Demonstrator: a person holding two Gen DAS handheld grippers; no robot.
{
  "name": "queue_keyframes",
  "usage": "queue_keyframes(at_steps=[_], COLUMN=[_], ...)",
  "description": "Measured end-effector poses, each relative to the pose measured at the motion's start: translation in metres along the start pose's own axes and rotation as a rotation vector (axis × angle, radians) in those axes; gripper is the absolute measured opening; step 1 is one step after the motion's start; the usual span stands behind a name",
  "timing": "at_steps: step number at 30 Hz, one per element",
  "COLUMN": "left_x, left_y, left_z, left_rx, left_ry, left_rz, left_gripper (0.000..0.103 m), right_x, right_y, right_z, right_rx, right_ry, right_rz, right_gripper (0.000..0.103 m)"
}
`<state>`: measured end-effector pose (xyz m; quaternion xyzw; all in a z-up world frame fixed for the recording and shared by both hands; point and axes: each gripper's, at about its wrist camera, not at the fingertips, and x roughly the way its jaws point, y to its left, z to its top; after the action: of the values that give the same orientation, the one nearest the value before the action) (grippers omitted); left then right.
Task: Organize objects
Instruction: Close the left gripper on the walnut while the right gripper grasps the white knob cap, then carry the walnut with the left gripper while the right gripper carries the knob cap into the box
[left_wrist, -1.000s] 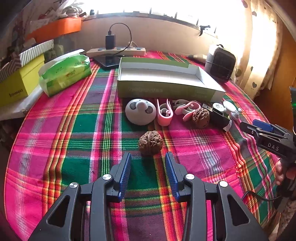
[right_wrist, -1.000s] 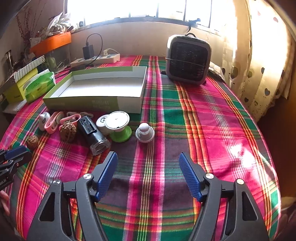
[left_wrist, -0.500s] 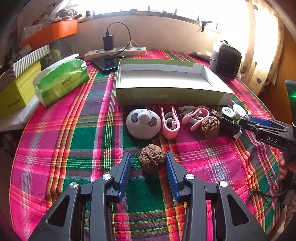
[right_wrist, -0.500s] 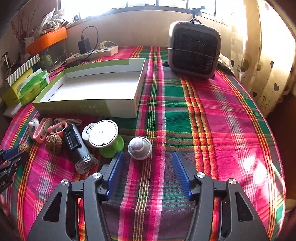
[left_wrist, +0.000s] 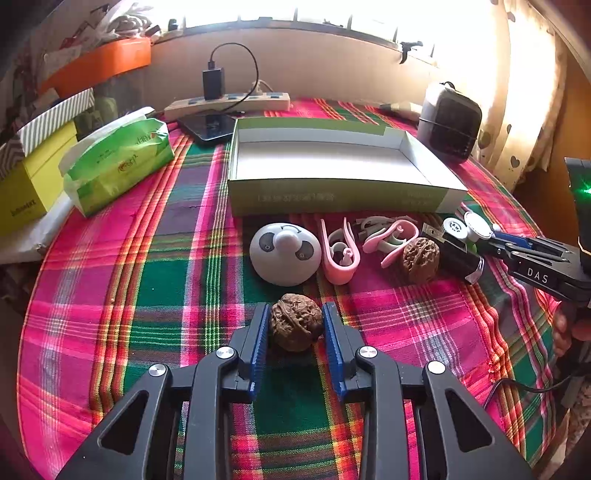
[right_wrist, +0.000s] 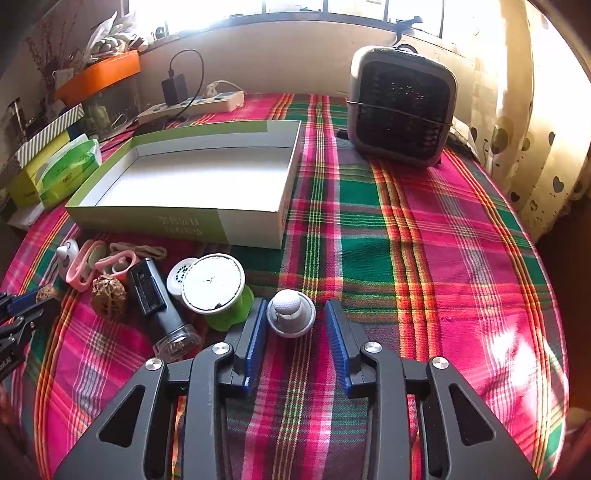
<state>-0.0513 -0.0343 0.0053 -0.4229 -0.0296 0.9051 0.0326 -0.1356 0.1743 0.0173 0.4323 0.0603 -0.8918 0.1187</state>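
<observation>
A brown walnut (left_wrist: 295, 326) lies on the plaid cloth between the blue pads of my left gripper (left_wrist: 295, 321). Its jaws are closing and both pads touch the nut's sides. In the right wrist view a small white knob-shaped piece (right_wrist: 291, 314) sits between the pads of my right gripper (right_wrist: 295, 317). Those jaws are closing too; the left pad is against the piece and a thin gap shows at the right pad. Behind both stands an open green-and-white box (left_wrist: 332, 199), empty inside.
A row lies before the box: a white round gadget (left_wrist: 284, 254), pink clips (left_wrist: 340, 254), a second walnut (left_wrist: 421, 254), a black flashlight (right_wrist: 155, 302) and a green spool (right_wrist: 218, 288). A heater (right_wrist: 399, 107) stands back right, a tissue pack (left_wrist: 118, 158) and power strip (left_wrist: 229, 103) back left.
Both grippers moved forward over their objects and narrowed their jaws: the left from wide apart to touching the walnut, the right from wide apart to close around the white knob piece.
</observation>
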Motion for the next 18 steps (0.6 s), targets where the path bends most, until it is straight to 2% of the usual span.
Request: queue_keyframes(at_steps=[3,12,18], left_x=[0.000,-0.003,-0.010], left_y=[0.000,-0.006,-0.012], left_z=[-0.001,0.005,0.015], left_rx=[0.001,0.002,0.016], left_ry=[0.001,-0.018,-0.041], left_rz=[0.002,-0.010,-0.015], left_gripper=[0.027,0.027,0.027], right_x=[0.000,-0.005,-0.018], right_y=[0.001,0.003,0.009], right_z=[-0.001,-0.003,0.002], right_rx=[0.001,0.010,0.002], right_ry=[-0.001,-0.008,-0.042], right_rz=[-0.002,0.007,0.017], right_gripper=[0.027,0.027,0.027])
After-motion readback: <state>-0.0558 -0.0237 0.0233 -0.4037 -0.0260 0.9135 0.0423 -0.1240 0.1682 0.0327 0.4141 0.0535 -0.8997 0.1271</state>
